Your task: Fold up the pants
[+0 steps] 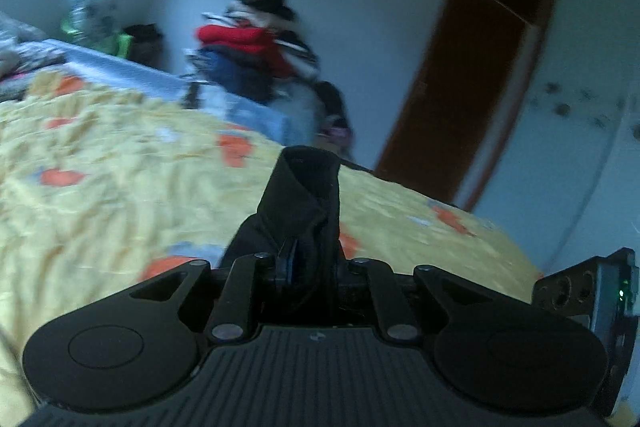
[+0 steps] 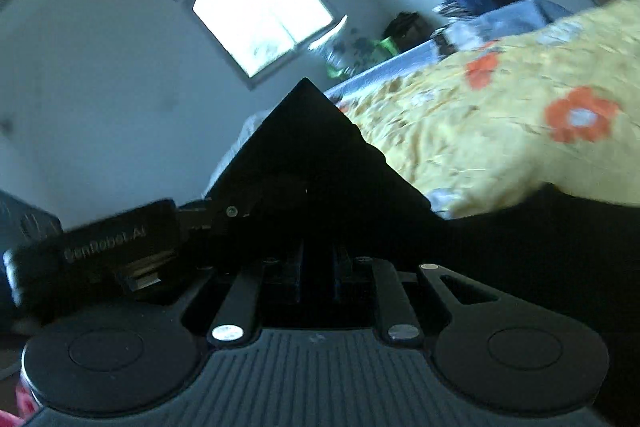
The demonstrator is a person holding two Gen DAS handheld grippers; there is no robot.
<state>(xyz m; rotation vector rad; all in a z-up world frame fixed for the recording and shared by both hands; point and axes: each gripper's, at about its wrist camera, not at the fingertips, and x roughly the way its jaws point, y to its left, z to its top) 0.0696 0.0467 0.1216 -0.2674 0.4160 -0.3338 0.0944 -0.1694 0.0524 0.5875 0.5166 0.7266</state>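
Observation:
The black pants [image 1: 304, 195] rise as a bunched fold straight out of my left gripper [image 1: 308, 259], which is shut on the cloth above the yellow bed cover [image 1: 120, 167]. In the right wrist view a flat triangular corner of the pants [image 2: 304, 147] stands up from my right gripper [image 2: 318, 259], also shut on the fabric. More dark cloth trails off to the right [image 2: 540, 247]. The fingertips of both grippers are hidden by fabric. The two grippers are close side by side: the left one's black body [image 2: 100, 251] shows beside the right one.
The bed cover [image 2: 500, 127] is yellow with orange flowers. A pile of clothes [image 1: 256, 47] sits at the far end of the bed. A brown door [image 1: 452, 87] stands open on the right. A bright window [image 2: 264, 15] is in the far wall.

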